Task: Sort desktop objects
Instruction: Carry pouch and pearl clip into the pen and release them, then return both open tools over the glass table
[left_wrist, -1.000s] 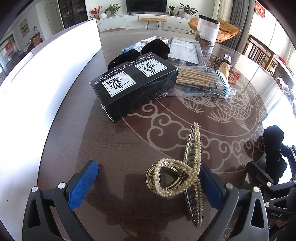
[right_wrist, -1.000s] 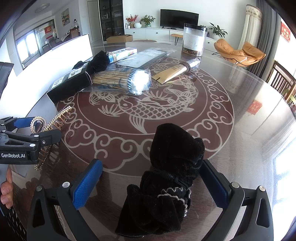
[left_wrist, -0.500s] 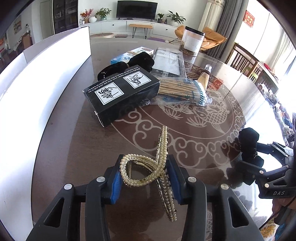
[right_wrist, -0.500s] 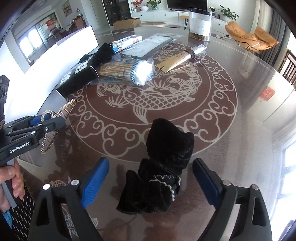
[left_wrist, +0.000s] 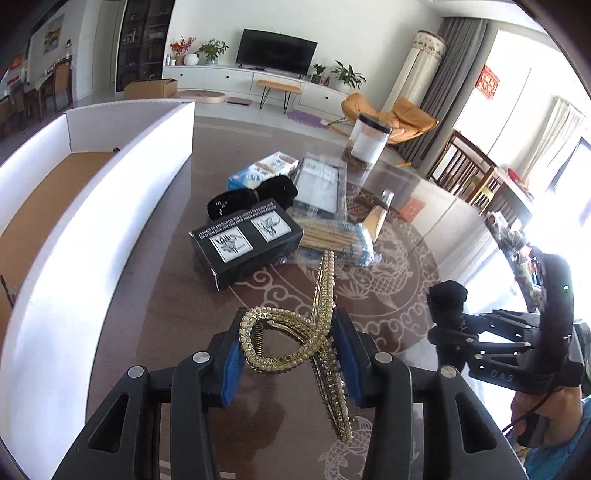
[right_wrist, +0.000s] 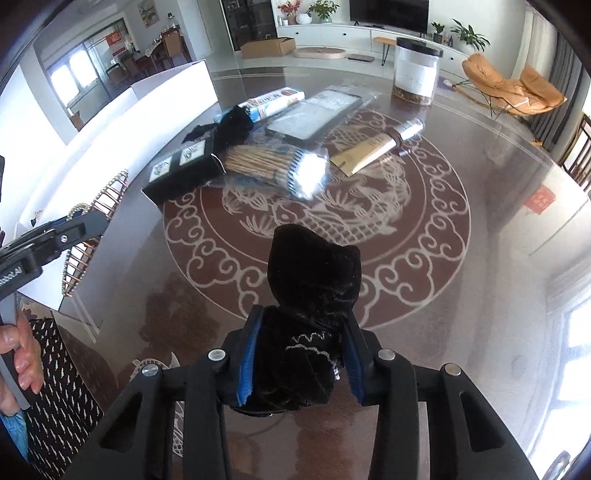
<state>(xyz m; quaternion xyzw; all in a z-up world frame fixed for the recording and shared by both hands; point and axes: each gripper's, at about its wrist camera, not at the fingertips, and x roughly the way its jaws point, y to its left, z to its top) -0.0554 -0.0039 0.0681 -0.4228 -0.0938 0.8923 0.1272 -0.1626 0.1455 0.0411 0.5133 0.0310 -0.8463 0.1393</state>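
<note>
Two handheld grippers hang over a round, glass-topped table (right_wrist: 480, 206) with a pale fish-and-scroll pattern set into its dark brown middle. Daylight glares off the glass from the windows on one side. Beyond the table lies a living room: a dark television (left_wrist: 276, 51) on a long white cabinet, potted plants, an orange lounge chair (right_wrist: 513, 85) and grey curtains. Along one edge of the table stands a long white cardboard box (left_wrist: 92, 206), open at the top, its brown floor showing.

Loose things crowd the far part of the table. A black carton with two white labels (left_wrist: 245, 243) lies beside a bagged bundle of bamboo sticks (right_wrist: 273, 166); behind them sit a black fabric lump (left_wrist: 255, 194), a blue-and-white packet (left_wrist: 260, 170), a flat wrapped frame (right_wrist: 314, 114), a gold tube (right_wrist: 373, 151) and a clear jar with a dark lid (right_wrist: 415, 70).

The left gripper (left_wrist: 288, 360) is clamped on a gold, pearl-studded hair claw (left_wrist: 295, 339); both blue pads press its looped handle, and the toothed part sticks out forward and down, clear of the tabletop. The right gripper (right_wrist: 299, 360) has a black velvet pouch (right_wrist: 314, 291) between its fingers; its jaws are closing and the pads already squeeze the pouch's gathered lower part, while the rounded top stands up past the fingertips. A hand (right_wrist: 20, 354) grips the left tool's handle at the frame edge.
</note>
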